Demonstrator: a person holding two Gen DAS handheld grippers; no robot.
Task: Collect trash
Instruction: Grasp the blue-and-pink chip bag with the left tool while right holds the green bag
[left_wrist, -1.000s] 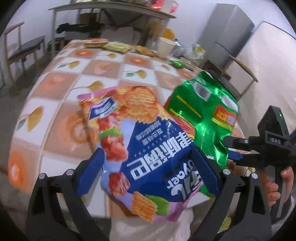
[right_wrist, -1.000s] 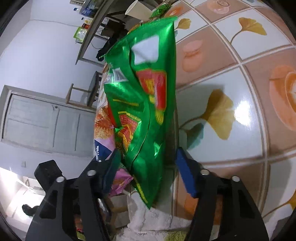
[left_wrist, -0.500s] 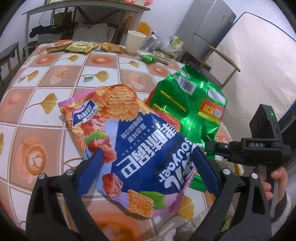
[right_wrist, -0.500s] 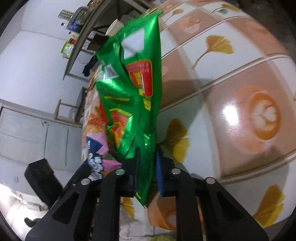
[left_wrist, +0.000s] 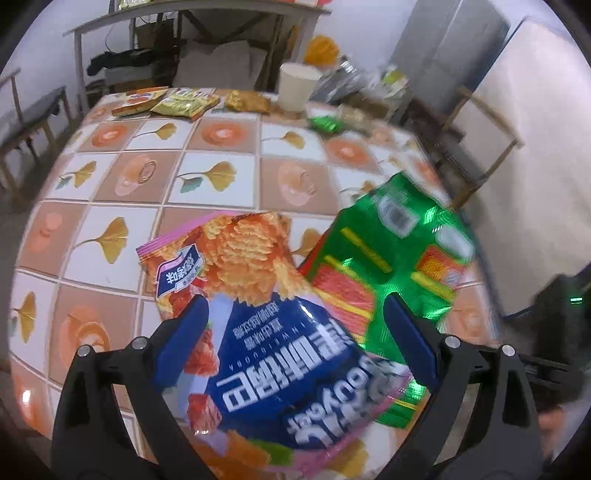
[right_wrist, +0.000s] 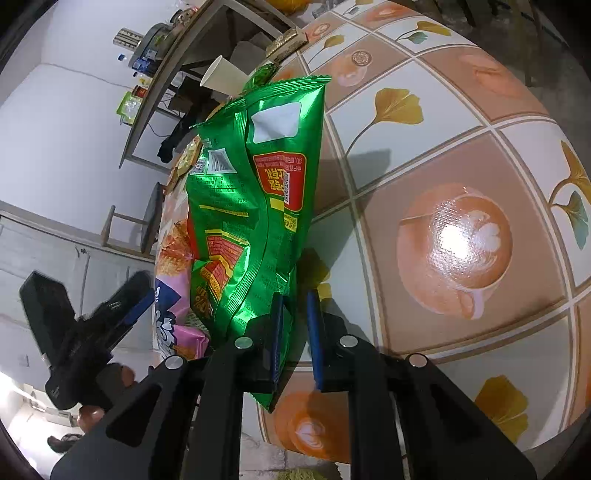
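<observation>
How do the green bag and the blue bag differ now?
The green bag is shiny green with red panels; the blue bag is blue and pink with a chip picture. The right gripper pinches the green bag's edge; the blue bag sits between the left gripper's open jaws. Both are snack bags on the table.

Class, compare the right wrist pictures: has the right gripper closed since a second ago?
Yes. The right gripper now pinches the green snack bag at its lower edge, above the tiled tablecloth; earlier its pads stood wide apart.
</observation>
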